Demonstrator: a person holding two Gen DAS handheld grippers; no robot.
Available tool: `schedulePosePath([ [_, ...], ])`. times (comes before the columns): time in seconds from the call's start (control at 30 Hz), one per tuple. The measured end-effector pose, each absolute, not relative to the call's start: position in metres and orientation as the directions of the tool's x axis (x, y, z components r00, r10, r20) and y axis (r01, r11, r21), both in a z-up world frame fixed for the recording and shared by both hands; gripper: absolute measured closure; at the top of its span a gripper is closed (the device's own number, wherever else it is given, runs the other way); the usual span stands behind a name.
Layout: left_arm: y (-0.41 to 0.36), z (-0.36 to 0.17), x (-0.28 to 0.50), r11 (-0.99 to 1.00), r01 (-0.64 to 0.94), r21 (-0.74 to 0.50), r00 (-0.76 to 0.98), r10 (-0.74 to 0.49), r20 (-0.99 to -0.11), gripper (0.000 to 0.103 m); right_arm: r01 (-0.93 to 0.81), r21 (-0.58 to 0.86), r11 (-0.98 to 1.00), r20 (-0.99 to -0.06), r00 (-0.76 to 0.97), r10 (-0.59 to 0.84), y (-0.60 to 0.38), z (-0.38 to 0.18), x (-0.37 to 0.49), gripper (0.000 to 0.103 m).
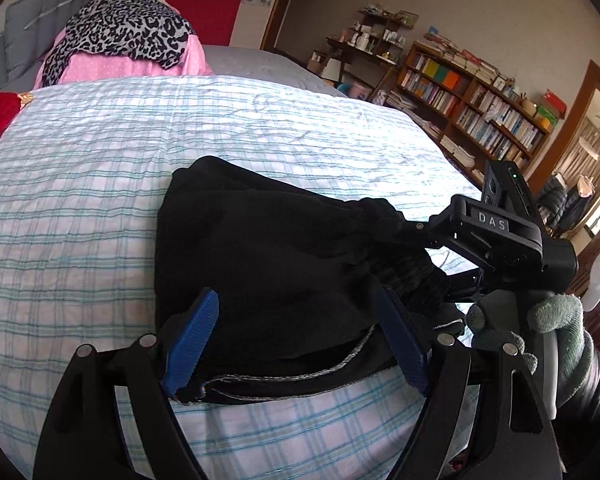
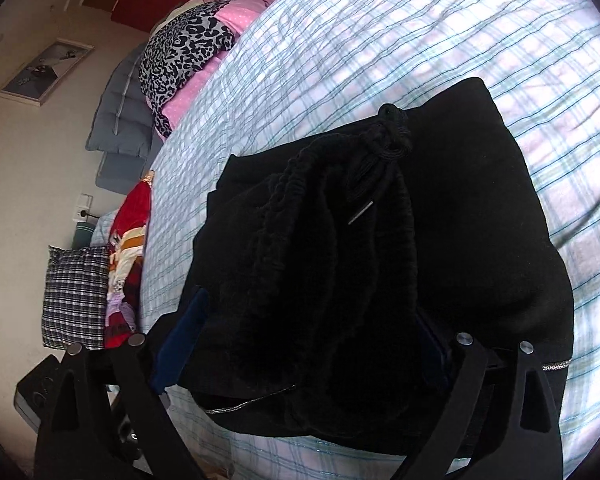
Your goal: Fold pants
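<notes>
Left wrist view writing: "DAS" on the right hand-held gripper [image 1: 452, 264].
Left hand-held gripper [image 1: 300, 344]: wide open, blue pads either side of the pants, not squeezing.
Right hand-held gripper: wide open too.
Pants [image 2: 380, 248]: black, folded in a pile on the bed [image 1: 100, 184].
Room: bookshelf [image 1: 476, 108], checked sheet.

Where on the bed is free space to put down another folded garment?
Bare plaid sheet lies left of the black pants, and between them and the pink-and-leopard clothes pile. Crowded: the bed's side edge, by the red cloth.
</notes>
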State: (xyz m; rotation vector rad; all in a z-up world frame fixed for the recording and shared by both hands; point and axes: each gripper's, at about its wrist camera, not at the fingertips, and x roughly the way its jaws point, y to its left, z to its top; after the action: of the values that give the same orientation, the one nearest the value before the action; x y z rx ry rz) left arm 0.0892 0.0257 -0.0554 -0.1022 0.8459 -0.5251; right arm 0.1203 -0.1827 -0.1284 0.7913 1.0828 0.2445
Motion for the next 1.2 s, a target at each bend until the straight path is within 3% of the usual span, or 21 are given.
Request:
schedulePosePath([
  [0.07,0.034,-0.056,0.092,0.879,0.38,-0.289,0.553,-0.466,-0.69,0.023,0.194,0.622,0.758,-0.741,0.459,0.49,-0.178,-0.131,0.117,0.056],
  [0.17,0.048,-0.058,0.098,0.892,0.338,-0.3,0.56,-0.447,-0.698,0.022,0.17,0.608,0.775,-0.74,0.474,0.477,-0.176,-0.126,0.112,0.071],
  [0.23,0.058,-0.058,0.105,0.898,0.303,-0.32,0.562,-0.44,-0.701,0.022,0.135,0.618,0.775,-0.716,0.503,0.483,-0.18,-0.115,0.107,0.074],
  [0.47,0.08,-0.055,0.123,0.899,0.22,-0.377,0.577,-0.432,-0.693,0.02,0.044,0.613,0.789,-0.626,0.637,0.45,-0.208,-0.056,0.087,0.074],
  [0.7,0.065,-0.063,0.133,0.898,0.229,-0.376,0.541,-0.439,-0.718,0.02,0.154,0.587,0.795,-0.705,0.58,0.408,-0.244,-0.125,0.076,0.074],
  [0.9,0.029,-0.07,0.125,0.88,0.325,-0.346,0.493,-0.47,-0.732,0.02,0.147,0.587,0.796,-0.694,0.598,0.401,-0.248,-0.146,0.071,0.071],
  [1.1,0.0,-0.107,0.107,0.883,0.393,-0.257,0.404,-0.417,-0.814,0.019,0.173,0.479,0.861,-0.728,0.625,0.28,-0.254,-0.127,0.063,0.046],
  [1.2,0.006,-0.125,0.106,0.887,0.353,-0.296,0.37,-0.424,-0.827,0.019,0.18,0.341,0.923,-0.743,0.653,0.147,-0.244,-0.106,0.057,0.046],
])
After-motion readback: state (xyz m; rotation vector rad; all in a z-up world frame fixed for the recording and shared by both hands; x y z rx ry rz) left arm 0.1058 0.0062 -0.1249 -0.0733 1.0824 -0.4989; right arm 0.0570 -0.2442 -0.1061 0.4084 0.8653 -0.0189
